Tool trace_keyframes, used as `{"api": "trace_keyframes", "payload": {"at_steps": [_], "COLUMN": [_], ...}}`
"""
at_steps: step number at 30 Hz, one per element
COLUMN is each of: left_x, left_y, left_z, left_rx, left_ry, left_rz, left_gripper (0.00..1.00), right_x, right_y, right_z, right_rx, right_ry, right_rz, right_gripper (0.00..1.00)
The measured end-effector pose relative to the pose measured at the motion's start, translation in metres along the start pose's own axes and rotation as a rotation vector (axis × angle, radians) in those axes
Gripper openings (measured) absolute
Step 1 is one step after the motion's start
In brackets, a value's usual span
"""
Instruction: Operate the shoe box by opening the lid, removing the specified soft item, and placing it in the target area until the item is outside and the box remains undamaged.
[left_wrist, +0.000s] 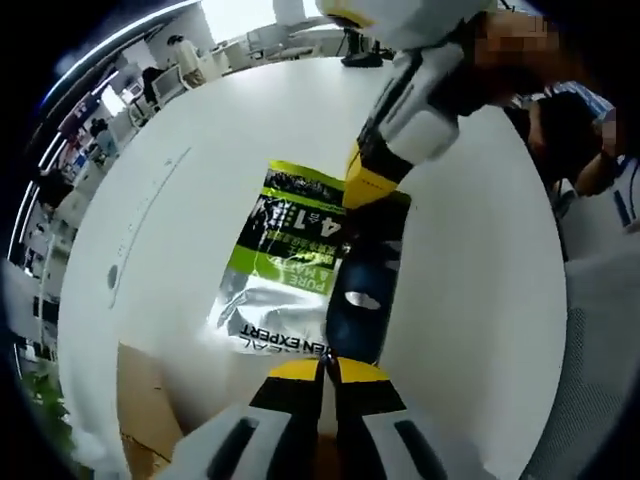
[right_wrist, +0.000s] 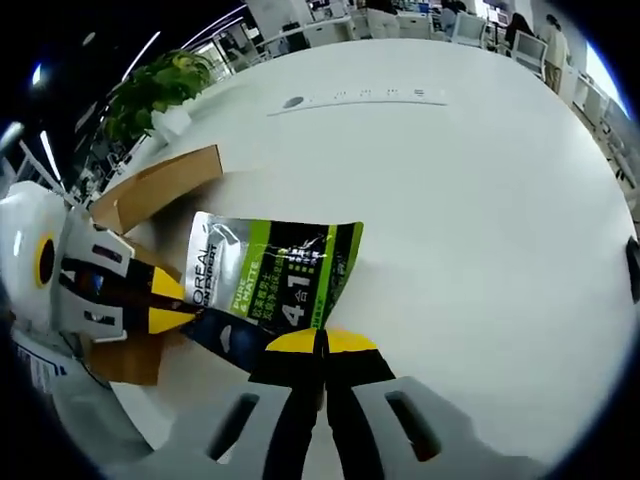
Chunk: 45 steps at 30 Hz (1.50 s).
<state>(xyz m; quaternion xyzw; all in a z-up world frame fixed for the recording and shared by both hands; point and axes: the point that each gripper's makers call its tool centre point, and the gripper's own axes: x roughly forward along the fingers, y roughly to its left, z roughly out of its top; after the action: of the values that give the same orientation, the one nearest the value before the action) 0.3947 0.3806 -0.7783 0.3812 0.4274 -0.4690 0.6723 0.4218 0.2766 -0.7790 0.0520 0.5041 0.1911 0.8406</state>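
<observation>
A green and silver pouch (left_wrist: 300, 265) hangs stretched above a white table (left_wrist: 470, 240), the left gripper (left_wrist: 328, 372) and right gripper (right_wrist: 322, 345) clenching opposite edges.

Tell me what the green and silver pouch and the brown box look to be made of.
The pouch looks like thin plastic or foil film with a glossy finish: its silver part catches bright glare and the sheet wrinkles between the left gripper and right gripper, which both pinch it. The box looks like plain cardboard: matte brown, stiff flat flaps, no shine.
</observation>
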Motion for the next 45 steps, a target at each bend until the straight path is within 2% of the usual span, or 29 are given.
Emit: {"api": "trace_keyframes", "payload": {"at_steps": [2,8,13,18,32,37,42,45], "left_x": [0.003,0.002,-0.003,-0.010,-0.031,-0.036,-0.045,-0.052], "left_y": [0.002,0.007,0.011,0.015,0.009,0.008,0.004,0.004], "left_z": [-0.001,-0.001,-0.004,-0.005,0.020,0.025,0.031,0.033], "left_rx": [0.033,0.026,0.068,0.067,-0.014,-0.031,-0.054,-0.062], "left_ry": [0.011,0.019,0.039,0.044,-0.079,-0.106,-0.144,-0.165], "left_rz": [0.012,0.024,0.054,0.074,0.041,0.039,0.028,0.033], "left_gripper": [0.03,0.04,0.07,0.11,0.15,0.16,0.17,0.17], "right_x": [0.002,0.005,0.008,0.010,0.012,0.011,0.007,0.006], "right_y": [-0.001,-0.004,-0.003,-0.004,-0.002,-0.004,-0.012,-0.013], "right_z": [0.001,0.002,-0.001,-0.001,0.004,0.006,0.008,0.008], "right_rx": [0.000,-0.008,-0.029,-0.045,-0.068,-0.084,-0.145,-0.142], "right_ry": [-0.002,-0.005,0.001,0.001,-0.014,-0.024,-0.051,-0.053], "right_rz": [-0.002,-0.019,-0.029,-0.035,-0.035,-0.039,-0.088,-0.087], "right_gripper": [0.00,0.00,0.00,0.00,0.01,0.02,0.05,0.04]}}
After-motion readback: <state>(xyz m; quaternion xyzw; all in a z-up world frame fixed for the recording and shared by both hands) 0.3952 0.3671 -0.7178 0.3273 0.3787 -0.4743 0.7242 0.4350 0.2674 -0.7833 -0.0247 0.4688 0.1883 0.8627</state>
